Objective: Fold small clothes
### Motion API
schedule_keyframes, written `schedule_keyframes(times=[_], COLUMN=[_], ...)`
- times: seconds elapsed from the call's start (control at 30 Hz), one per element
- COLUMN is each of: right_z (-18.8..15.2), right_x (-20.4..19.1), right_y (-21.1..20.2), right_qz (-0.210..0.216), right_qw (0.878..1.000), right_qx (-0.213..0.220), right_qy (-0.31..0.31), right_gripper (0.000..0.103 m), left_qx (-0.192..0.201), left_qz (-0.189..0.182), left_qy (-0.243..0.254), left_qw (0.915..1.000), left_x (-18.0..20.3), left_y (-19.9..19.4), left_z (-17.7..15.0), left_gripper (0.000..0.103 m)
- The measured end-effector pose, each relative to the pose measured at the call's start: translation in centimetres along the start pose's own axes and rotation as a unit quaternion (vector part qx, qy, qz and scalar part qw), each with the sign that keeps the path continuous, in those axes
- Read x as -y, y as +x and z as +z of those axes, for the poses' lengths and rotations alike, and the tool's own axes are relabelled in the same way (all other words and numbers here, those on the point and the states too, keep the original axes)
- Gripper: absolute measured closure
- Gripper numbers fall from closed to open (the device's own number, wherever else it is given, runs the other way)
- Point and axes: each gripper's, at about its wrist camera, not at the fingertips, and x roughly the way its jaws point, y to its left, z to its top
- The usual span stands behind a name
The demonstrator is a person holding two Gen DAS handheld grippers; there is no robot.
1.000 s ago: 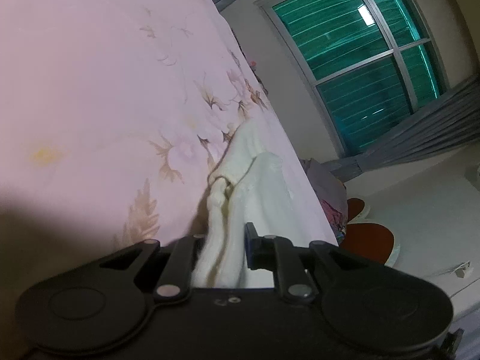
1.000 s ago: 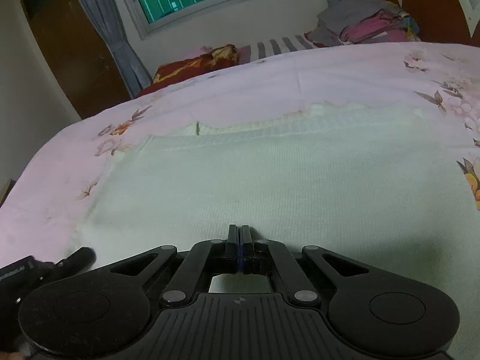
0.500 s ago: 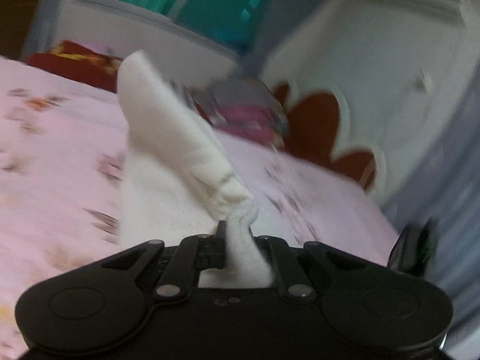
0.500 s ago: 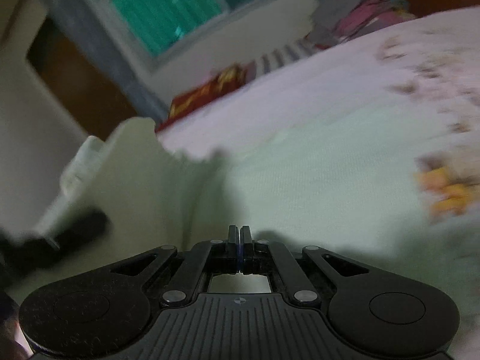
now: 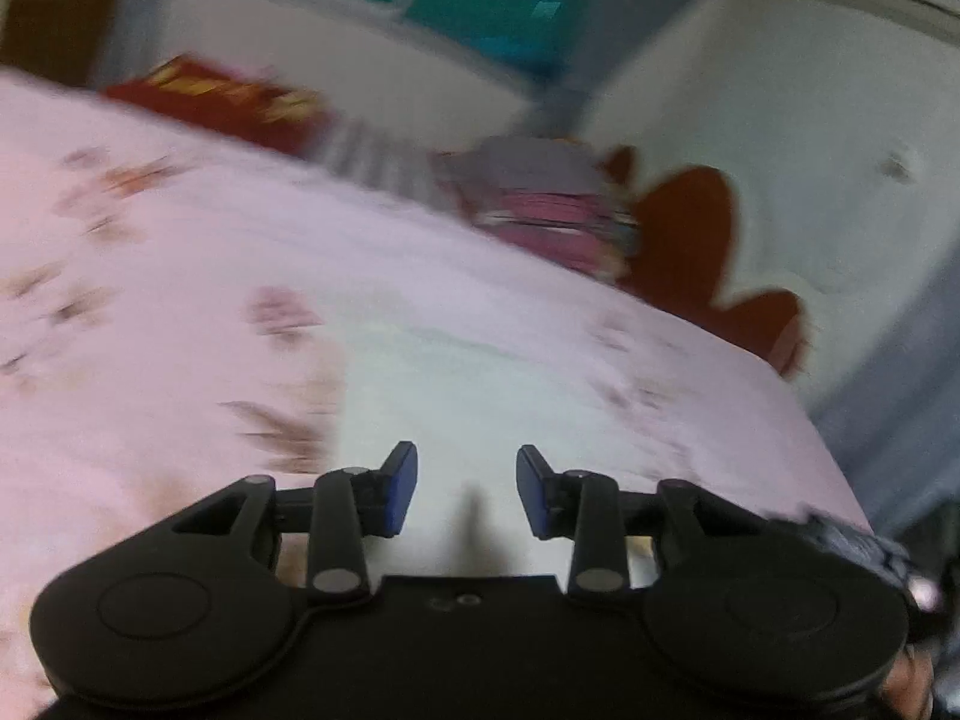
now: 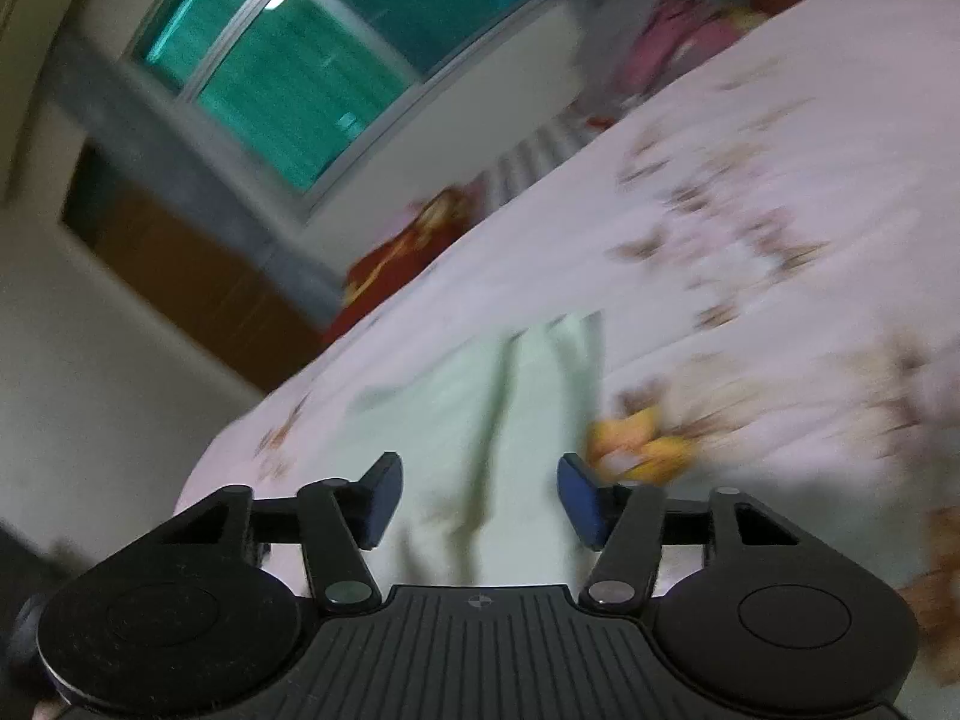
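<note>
A small white knitted garment (image 5: pixel 456 384) lies flat on the pink flowered bedspread (image 5: pixel 150 312), straight ahead of my left gripper (image 5: pixel 467 489). That gripper's jaws are opening, with nothing between the blue pads. In the right wrist view the same garment (image 6: pixel 480 396) lies folded over, a crease running down its middle. My right gripper (image 6: pixel 479 498) hovers above its near end, jaws opening and empty. Both views are blurred by motion.
A red pillow (image 5: pixel 228 96) and a stack of folded clothes (image 5: pixel 540 204) sit at the far side of the bed by the brown headboard (image 5: pixel 696 222). A green-lit window (image 6: pixel 324 66) and a wooden door (image 6: pixel 180 276) lie behind. The bed edge (image 6: pixel 228 450) falls away at left.
Both grippers let go of the white garment, which they had held shut and lifted; it now lies folded on the bed. Both views have swung and rolled.
</note>
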Motion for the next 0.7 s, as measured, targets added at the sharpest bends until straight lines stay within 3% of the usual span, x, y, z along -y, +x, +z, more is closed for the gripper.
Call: schedule_keyframes(times=[0.1, 0.27, 0.43, 0.67, 0.7], right_z=[-1.0, -1.9, -2.0, -1.8, -1.8], right_x=[-1.7, -2.1, -1.4, -3.0, -3.3], right_y=[2.5, 6.1, 8.1, 10.0, 10.2], right_qz=[0.007, -0.001, 0.003, -0.022, -0.02], right_qw=[1.0, 0.998, 0.996, 0.996, 0.995], right_qx=[-0.023, -0.065, -0.089, -0.089, -0.092], right_qy=[-0.008, -0.003, 0.029, -0.014, -0.019], right_gripper=[0.048, 0.053, 0.053, 0.053, 0.06], left_qx=[-0.024, -0.072, -0.081, -0.098, -0.097], left_qz=[0.015, 0.02, 0.008, -0.018, -0.019], left_qy=[-0.026, -0.038, -0.034, -0.027, -0.019], left_qw=[0.9993, 0.9965, 0.9961, 0.9947, 0.9949], left_x=[-3.0, -4.5, -4.9, -5.6, -5.5], left_y=[1.0, 3.5, 3.5, 3.7, 3.4], left_z=[0.0, -1.2, -1.7, -1.4, -1.2], left_gripper=[0.07, 0.072, 0.071, 0.07, 0.07])
